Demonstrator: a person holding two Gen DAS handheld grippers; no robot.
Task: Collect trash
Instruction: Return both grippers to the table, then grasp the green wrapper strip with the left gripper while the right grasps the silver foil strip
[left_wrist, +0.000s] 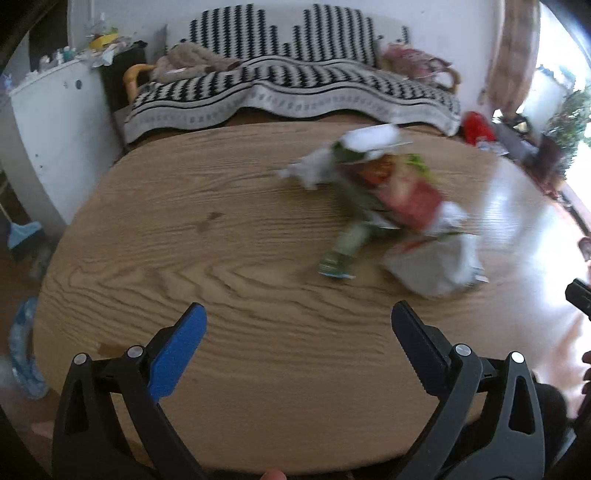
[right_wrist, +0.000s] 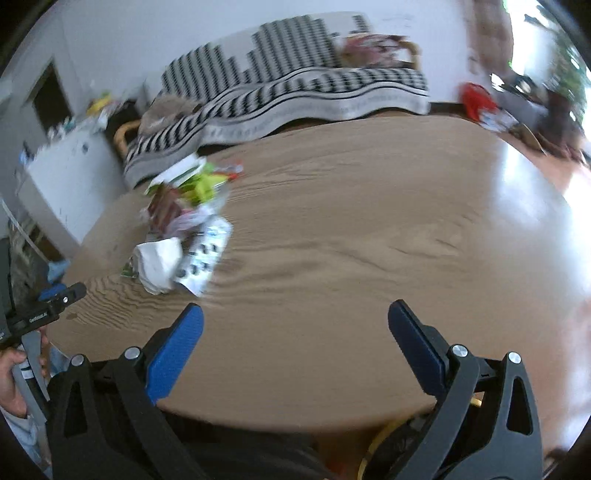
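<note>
A pile of trash sits on the wooden worktop, past the middle. It is blurry, with white, green and red wrappers. The left gripper is wide open and holds nothing. The right gripper is wide open too, and its fingers hold nothing.

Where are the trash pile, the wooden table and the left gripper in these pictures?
trash pile (left_wrist: 391, 206), left wrist view, on the red wrapper in the heap.
wooden table (left_wrist: 207, 236), left wrist view, on bare wood grain.
left gripper (left_wrist: 297, 317), left wrist view, midway between its open fingertips.
</note>
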